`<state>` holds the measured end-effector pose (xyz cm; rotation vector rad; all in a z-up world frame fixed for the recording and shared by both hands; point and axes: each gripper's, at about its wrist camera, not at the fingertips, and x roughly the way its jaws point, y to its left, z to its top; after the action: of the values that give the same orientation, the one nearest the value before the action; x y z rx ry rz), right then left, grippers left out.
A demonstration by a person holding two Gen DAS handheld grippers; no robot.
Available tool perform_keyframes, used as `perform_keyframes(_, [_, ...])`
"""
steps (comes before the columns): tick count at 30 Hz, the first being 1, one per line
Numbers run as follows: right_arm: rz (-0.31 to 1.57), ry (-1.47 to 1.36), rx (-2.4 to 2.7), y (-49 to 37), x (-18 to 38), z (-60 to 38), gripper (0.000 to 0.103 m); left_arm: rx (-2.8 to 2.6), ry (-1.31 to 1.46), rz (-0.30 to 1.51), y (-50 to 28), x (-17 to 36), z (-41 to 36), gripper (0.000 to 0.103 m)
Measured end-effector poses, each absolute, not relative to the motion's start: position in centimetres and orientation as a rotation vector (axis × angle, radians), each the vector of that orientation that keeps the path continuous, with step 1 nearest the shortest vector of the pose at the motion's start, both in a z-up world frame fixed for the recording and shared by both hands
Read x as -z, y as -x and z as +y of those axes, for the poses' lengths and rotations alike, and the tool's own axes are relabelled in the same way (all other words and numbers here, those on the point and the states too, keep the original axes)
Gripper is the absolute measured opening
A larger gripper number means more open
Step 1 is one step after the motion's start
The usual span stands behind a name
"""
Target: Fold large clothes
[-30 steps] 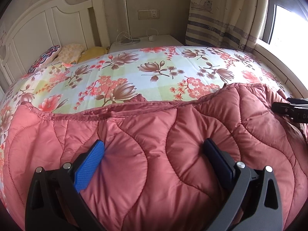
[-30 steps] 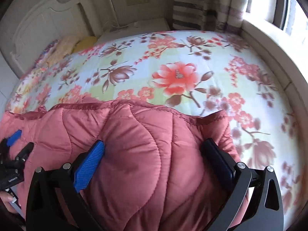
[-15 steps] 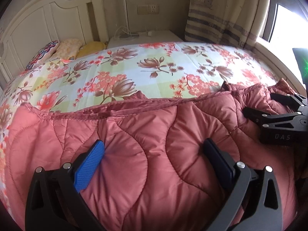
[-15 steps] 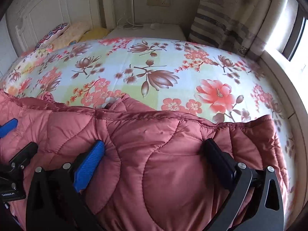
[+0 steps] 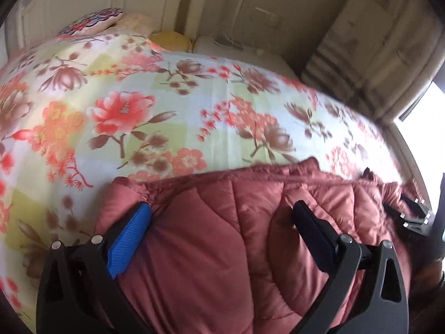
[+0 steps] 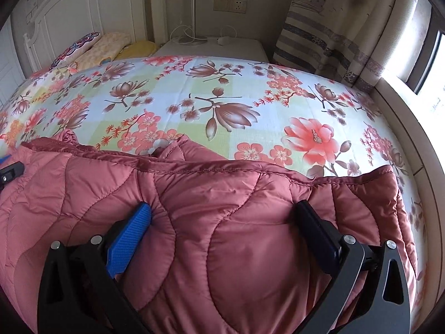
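Note:
A pink quilted padded jacket (image 6: 211,200) lies on the flowered bed; it also shows in the left wrist view (image 5: 236,222). My left gripper (image 5: 222,217) has its jaws wide apart with jacket padding bulging between them. My right gripper (image 6: 222,217) stands the same way on the jacket's right part. The right gripper's body shows at the right edge of the left wrist view (image 5: 414,217). The left gripper's tip shows at the left edge of the right wrist view (image 6: 9,168).
The flowered bedsheet (image 6: 222,91) stretches beyond the jacket. Pillows (image 6: 91,47) lie by the white headboard (image 6: 69,16). A white nightstand (image 6: 211,47) stands at the back. A curtain (image 6: 333,27) and a bright window (image 6: 428,64) are at the right.
The left gripper has swung left and tilted, so its view is blurred and shows less jacket. The right gripper has shifted left. Both stay wide on the jacket.

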<state>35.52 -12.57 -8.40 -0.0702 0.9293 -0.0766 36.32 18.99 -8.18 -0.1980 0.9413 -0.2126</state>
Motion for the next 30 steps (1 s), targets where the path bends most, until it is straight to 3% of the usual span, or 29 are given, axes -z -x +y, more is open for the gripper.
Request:
perform_keyframes(6, [0.929, 0.069, 0.076, -35.4, 8.3, -12.6, 0.099, 0.129, 0.02, 0.88, -35.4, 5.2, 17.4, 0.101])
perform_keyframes(10, [0.928, 0.069, 0.075, -35.4, 8.3, -12.6, 0.099, 0.11, 0.069, 0.966, -37.1, 8.4, 19.0, 0.101])
perform_keyframes(15, [0.938, 0.05, 0.053, -35.4, 8.1, -12.8, 0.099, 0.096, 0.061, 0.948, -36.9, 8.5, 18.9, 0.101])
perform_keyframes(23, [0.757, -0.023, -0.138, -28.7, 1.2, -11.1, 0.098, 0.091, 0.06, 0.943, -36.7, 8.4, 18.9, 0.101])
perform_keyframes(26, [0.797, 0.076, -0.189, -28.1, 2.6, -8.6, 0.098, 0.091, 0.061, 0.942, -36.7, 8.4, 18.9, 0.101])
perform_keyframes(29, [0.904, 0.147, -0.192, -29.5, 7.5, -7.0, 0.099, 0.089, 0.066, 0.942, -36.7, 8.4, 19.1, 0.101])
perform_keyframes(30, [0.859, 0.133, -0.203, -29.6, 8.0, -7.1, 0.099, 0.09, 0.071, 0.942, -36.7, 8.4, 19.0, 0.101])
